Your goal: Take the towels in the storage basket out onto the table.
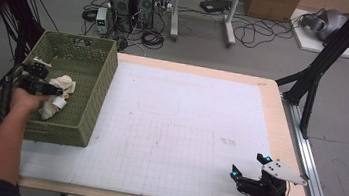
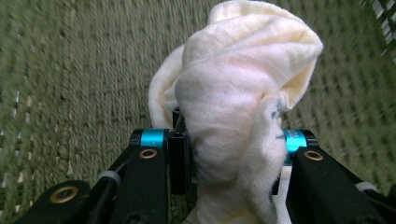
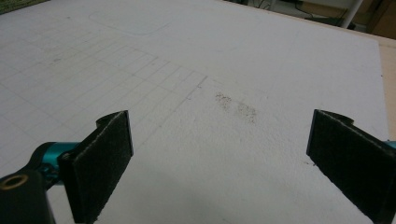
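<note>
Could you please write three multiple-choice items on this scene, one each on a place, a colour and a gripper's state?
1. Where is the cream cloth?
A. in the basket
B. on the white mat
C. on the floor

2. What colour is the basket?
A. blue
B. olive green
C. red

3. How do the right gripper's jaws stand?
A. shut on the cloth
B. shut on nothing
C. wide apart over the mat

Answers:
1 A, the cloth lies inside the basket's walls, between the left gripper's pads.
2 B, its woven walls are olive green.
3 C, bare mat shows between them.
</note>
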A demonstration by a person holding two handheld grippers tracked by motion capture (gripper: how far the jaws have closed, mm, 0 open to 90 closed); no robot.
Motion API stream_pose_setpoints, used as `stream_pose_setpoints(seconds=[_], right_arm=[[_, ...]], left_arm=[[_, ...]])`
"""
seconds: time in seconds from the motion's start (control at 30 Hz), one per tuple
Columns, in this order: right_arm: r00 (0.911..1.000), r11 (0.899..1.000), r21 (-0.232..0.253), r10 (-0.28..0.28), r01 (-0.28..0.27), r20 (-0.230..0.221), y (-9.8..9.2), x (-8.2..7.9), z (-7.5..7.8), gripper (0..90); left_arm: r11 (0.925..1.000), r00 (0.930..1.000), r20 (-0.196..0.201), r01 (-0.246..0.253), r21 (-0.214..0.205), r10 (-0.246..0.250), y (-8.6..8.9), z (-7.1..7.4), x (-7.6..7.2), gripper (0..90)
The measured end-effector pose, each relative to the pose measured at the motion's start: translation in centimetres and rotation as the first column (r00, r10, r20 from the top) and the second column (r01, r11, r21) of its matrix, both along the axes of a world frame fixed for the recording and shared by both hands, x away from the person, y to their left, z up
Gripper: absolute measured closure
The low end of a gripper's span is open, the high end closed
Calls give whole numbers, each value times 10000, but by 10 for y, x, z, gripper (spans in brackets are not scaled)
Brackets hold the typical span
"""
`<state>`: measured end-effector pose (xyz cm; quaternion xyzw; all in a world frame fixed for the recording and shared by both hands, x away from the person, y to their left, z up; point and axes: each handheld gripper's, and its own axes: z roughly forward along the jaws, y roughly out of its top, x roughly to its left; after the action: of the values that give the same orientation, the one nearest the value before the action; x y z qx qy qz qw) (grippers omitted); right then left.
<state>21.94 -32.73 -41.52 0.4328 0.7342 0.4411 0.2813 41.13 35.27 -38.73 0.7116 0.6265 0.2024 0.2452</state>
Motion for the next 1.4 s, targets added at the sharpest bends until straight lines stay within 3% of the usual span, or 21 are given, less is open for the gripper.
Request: stream_pose_setpoints(seconds=[0.07,0.1,0.13,0.23,0.4,0.5,0.7,0.83,1.0,1.13,1.17,1.2,1.27,1.4], right_arm=[[10000,10000,28,-39,39,-26,0,0,0,63],[10000,10000,20,4,-4,-7,0,0,0,63],[10000,10000,20,4,-4,-7,0,0,0,63],[10000,10000,16,22,-22,7,0,-1,1,63],[10000,10000,46,31,-31,3,0,0,0,63],[10000,10000,83,44,-44,15,1,-1,1,63],[9999,9999,59,111,-112,103,3,-1,2,63],[9999,9999,65,105,-106,86,4,-1,2,63],[9999,9999,56,102,-103,96,4,-1,2,63],[9999,9999,59,124,-124,95,5,-1,2,63],[9999,9999,55,134,-135,91,5,-1,2,63],[9999,9999,55,134,-135,91,5,-1,2,63],[9999,9999,63,136,-136,97,5,0,2,63],[9997,9999,39,126,-127,206,5,-1,3,63]], left_arm=[[9999,9990,447,-35,-150,41,2,5,-2,647],[9988,9953,944,-185,-461,228,5,9,-6,647],[9988,9953,944,-185,-461,228,5,9,-6,646],[9959,9859,1622,-267,-866,405,10,17,-13,646],[9896,9656,2571,-12,-1440,386,16,33,-25,646],[9821,9483,3152,231,-1872,377,17,43,-32,646],[9717,9187,3949,870,-2196,70,13,63,-44,645],[9659,8947,4463,1318,-2230,-191,10,75,-51,645],[9520,8678,4927,2013,-2305,-642,3,88,-59,645],[9382,8371,5368,2625,-2256,-1052,-9,98,-65,645],[9288,8210,5571,2941,-2253,-1248,-16,103,-67,645],[9288,8210,5571,2941,-2253,-1248,-16,103,-67,645],[9168,8029,5767,3319,-2221,-1510,-23,109,-70,645],[8857,7652,6058,4158,-2064,-2180,-43,118,-74,644]])
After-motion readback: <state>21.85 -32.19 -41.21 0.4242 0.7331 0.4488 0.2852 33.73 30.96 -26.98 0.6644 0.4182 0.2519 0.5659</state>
